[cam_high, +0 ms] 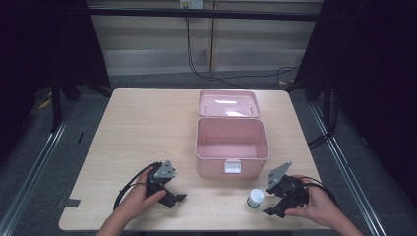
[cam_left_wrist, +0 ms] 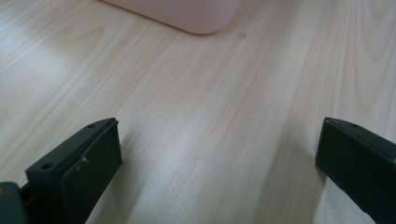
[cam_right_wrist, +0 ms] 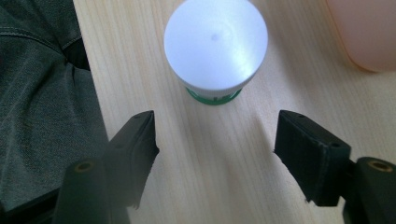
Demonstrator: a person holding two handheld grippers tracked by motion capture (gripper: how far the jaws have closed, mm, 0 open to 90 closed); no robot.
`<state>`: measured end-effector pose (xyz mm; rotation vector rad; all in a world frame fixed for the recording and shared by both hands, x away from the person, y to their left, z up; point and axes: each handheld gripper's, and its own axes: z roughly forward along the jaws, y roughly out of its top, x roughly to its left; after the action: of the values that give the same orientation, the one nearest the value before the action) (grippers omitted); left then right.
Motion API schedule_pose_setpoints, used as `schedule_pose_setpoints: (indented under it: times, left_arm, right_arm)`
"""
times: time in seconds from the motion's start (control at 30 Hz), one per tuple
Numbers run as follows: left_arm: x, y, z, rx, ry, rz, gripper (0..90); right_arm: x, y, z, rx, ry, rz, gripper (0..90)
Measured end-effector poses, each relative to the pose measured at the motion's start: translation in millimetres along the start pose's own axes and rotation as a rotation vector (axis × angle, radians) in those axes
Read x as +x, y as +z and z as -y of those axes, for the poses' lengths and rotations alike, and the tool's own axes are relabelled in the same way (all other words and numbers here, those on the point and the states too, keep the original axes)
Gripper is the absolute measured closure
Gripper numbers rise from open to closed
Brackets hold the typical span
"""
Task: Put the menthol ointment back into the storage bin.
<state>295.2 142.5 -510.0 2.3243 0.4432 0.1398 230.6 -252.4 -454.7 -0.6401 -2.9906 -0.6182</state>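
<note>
A small jar with a white lid and green base (cam_high: 255, 197) (cam_right_wrist: 215, 48) stands upright on the table, in front of the open pink box (cam_high: 232, 145). My right gripper (cam_high: 273, 202) (cam_right_wrist: 215, 156) is just right of the jar, jaws apart, the jar ahead of the fingertips and not between them. My left gripper (cam_high: 176, 196) (cam_left_wrist: 219, 168) rests low over bare wood at the front left, jaws wide with nothing between them. A corner of the pink box (cam_left_wrist: 187, 14) lies ahead of it.
The pink box's lid (cam_high: 229, 103) lies folded back behind it, and its white latch (cam_high: 232, 166) faces the front edge. A dark trouser leg (cam_right_wrist: 42, 93) lies past the table's edge (cam_right_wrist: 86, 60) beside my right gripper. Light wood (cam_high: 142, 128) stretches left of the box.
</note>
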Motion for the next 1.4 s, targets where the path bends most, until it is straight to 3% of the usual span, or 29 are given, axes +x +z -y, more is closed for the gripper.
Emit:
schedule_pose_setpoints:
  times: [0.73,1.03,1.4]
  left_arm:
    - [0.1,0.0,0.0,0.000,0.000,0.000,0.0]
    - [0.0,0.0,0.0,0.000,0.000,0.000,0.0]
    - [0.3,-0.2,0.0,0.003,0.004,0.000,0.0]
  right_arm:
    - [-0.1,-1.1,-33.1,0.039,-0.020,-0.010,40.2]
    - [-1.4,-1.2,-41.4,0.052,-0.032,-0.026,49.4]
    - [-1.7,-9.9,-48.3,0.080,-0.046,-0.023,50.2]
